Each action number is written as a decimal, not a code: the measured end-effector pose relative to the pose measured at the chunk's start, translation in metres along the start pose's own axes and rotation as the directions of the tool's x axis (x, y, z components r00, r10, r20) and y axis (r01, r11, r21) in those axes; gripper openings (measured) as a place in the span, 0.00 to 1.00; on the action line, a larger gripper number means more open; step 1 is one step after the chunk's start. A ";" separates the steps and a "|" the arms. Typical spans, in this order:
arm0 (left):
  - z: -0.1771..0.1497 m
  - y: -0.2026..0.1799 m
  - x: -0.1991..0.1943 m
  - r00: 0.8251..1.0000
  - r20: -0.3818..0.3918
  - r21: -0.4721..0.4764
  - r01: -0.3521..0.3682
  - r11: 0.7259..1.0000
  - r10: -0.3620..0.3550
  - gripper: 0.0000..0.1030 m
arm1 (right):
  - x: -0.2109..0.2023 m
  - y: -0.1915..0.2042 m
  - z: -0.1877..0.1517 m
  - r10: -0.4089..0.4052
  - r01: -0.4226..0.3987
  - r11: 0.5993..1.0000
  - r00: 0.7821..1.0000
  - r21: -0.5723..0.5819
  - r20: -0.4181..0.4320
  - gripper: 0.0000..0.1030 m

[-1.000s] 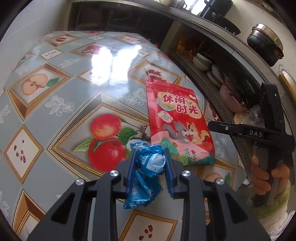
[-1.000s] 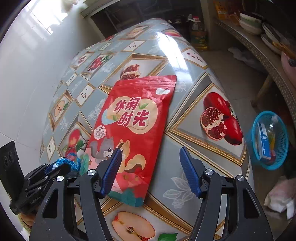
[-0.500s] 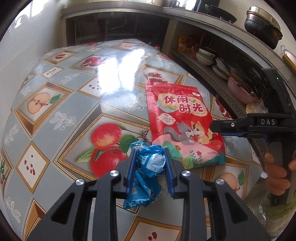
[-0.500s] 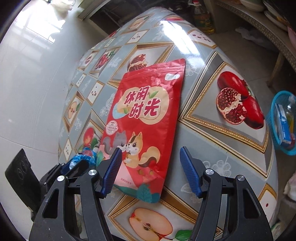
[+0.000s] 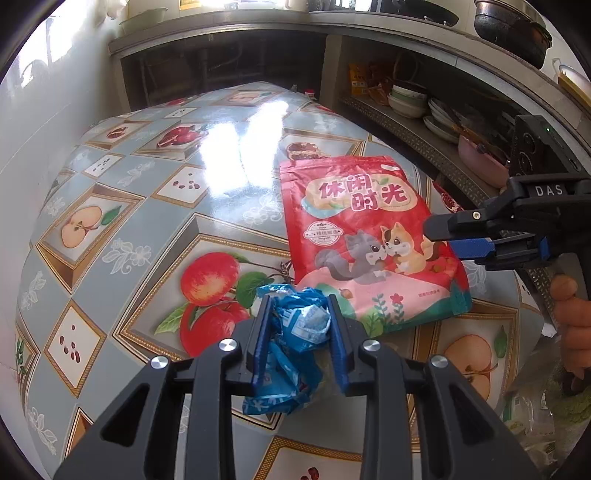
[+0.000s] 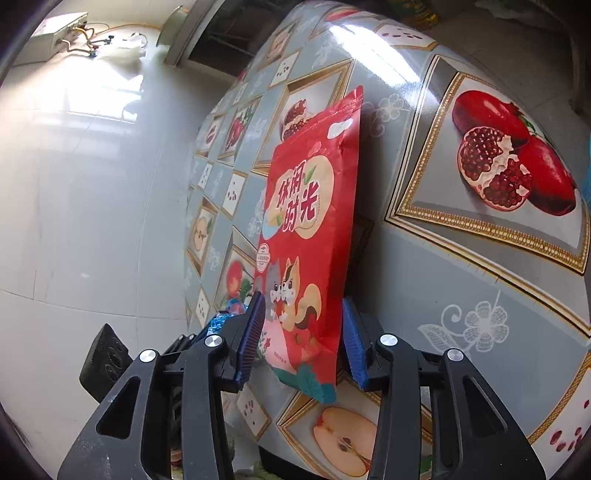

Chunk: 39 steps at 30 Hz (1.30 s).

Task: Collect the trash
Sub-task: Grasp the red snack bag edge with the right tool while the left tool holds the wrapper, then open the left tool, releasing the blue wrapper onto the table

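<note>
My left gripper point(image 5: 297, 321) is shut on a crumpled blue wrapper point(image 5: 291, 343), held just above the fruit-print tablecloth point(image 5: 147, 221). A red snack bag point(image 5: 365, 240) with cartoon squirrels lies flat on the table ahead and to the right. My right gripper point(image 6: 304, 332) has rolled on its side, and its blue pads straddle the bag's near right edge point(image 6: 306, 258), one above and one below. The jaws stand partly closed, with a gap still showing on each side of the bag. The right gripper also shows in the left wrist view point(image 5: 454, 240) at the bag's edge.
Shelves point(image 5: 424, 110) with bowls and plates run along the right side of the table. A dark pot point(image 5: 513, 29) sits on the counter above. A tiled white wall point(image 6: 74, 184) borders the table's left side. The table's right edge drops off near the bag.
My right gripper has rolled sideways, moved in onto the red bag's near edge and narrowed around it. My left gripper has lifted slightly, still holding the blue wrapper.
</note>
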<state>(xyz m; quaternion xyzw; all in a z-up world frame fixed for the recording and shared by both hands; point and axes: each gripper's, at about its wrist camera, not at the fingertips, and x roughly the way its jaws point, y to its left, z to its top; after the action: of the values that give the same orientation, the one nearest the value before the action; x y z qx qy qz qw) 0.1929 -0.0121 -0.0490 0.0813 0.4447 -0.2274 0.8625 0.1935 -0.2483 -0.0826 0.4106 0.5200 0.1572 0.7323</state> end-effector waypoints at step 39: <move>-0.017 0.040 -0.037 0.995 -0.058 -0.054 0.084 0.995 -0.087 0.65 | -0.023 -0.019 -0.047 -0.108 0.095 0.983 0.992 -0.158 -0.070 0.18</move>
<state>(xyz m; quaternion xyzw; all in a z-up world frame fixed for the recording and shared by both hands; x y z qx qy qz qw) 0.1799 0.0410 -0.0318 0.0466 0.4792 -0.2499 0.8401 0.1383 -0.2546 -0.0881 0.3190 0.5548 0.1755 0.7481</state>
